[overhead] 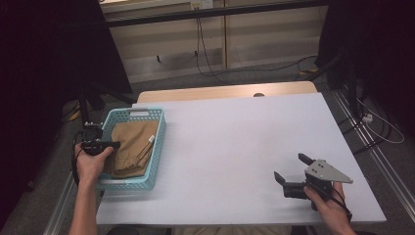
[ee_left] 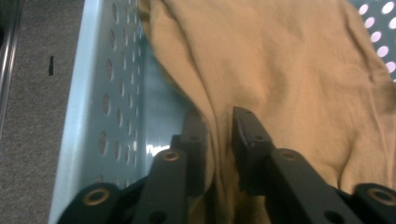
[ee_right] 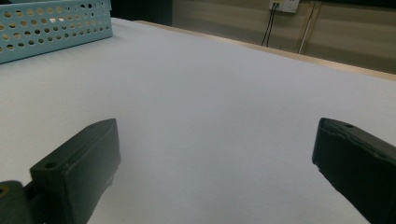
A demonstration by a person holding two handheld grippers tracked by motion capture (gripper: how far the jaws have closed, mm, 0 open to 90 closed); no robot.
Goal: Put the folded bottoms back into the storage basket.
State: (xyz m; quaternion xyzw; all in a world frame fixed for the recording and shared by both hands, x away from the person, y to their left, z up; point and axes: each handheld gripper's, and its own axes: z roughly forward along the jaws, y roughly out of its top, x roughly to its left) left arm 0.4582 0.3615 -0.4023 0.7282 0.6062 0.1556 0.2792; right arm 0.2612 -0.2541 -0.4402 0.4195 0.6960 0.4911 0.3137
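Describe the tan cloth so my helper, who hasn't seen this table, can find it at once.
Start at the white table and go to its left edge, where a light blue perforated basket sits. The tan cloth lies folded inside it, at the left gripper. It is the only fabric and the only brown thing there.

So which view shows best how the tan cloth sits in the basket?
The high view: the folded tan cloth lies inside the light-blue basket. The left gripper view shows a close-up fold between the left tool jaws.
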